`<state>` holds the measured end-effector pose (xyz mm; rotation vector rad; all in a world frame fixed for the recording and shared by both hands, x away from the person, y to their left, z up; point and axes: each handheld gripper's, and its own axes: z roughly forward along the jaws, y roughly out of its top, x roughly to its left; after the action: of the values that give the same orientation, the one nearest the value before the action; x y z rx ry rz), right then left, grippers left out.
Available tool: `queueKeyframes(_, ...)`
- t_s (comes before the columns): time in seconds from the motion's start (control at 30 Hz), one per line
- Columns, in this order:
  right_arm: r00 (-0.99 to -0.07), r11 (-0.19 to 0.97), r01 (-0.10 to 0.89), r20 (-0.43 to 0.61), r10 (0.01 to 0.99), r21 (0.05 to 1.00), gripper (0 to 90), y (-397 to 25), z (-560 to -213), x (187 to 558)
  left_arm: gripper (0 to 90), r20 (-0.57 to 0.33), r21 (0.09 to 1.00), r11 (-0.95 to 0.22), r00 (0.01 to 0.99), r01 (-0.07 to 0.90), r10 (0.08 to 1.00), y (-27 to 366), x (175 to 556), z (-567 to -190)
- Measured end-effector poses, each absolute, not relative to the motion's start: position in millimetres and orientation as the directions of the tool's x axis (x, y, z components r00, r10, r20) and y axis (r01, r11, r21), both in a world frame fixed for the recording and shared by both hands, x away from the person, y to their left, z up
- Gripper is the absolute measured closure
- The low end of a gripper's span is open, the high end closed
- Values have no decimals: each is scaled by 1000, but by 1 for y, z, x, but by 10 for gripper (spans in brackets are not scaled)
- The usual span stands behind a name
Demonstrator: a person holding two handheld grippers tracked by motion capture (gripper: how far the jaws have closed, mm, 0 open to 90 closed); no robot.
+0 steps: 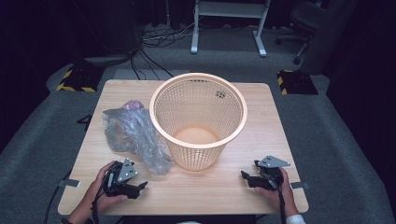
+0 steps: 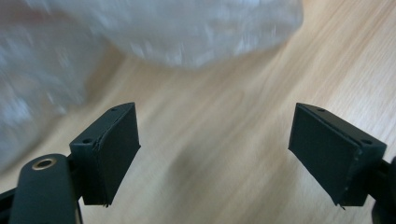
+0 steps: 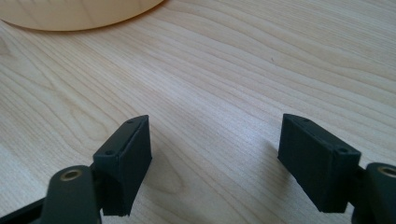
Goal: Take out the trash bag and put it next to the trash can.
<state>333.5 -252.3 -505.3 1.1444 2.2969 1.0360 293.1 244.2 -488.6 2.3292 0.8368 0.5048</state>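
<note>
Left gripper (image 2: 215, 149), right gripper (image 3: 215, 163): jaws wide apart, empty.

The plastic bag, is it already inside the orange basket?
No, the crumpled plastic bag lies on the table beside the basket, which looks empty.

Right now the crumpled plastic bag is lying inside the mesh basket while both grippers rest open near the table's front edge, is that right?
Not quite: the crumpled plastic bag lies on the table beside the mesh basket, against its left side, as the high view shows. The left gripper and right gripper are indeed open near the front edge.
</note>
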Motion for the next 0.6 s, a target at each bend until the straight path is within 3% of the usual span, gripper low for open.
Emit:
queueKeyframes(0.17, -600, 400, 526, -6, 800, 751, 255, -252, -505, 333, 160, 98, 659, -591, 725, 466, 681, 252, 289, -496)
queueKeyframes(0.33, -600, 400, 526, -6, 800, 751, 255, -252, -505, 333, 156, -8, 689, -507, 704, 518, 710, 262, 291, -503)
queueKeyframes(0.6, -605, 406, 519, -13, 796, 752, 265, -252, -505, 332, 131, 2, 707, -511, 722, 488, 692, 264, 293, -506)
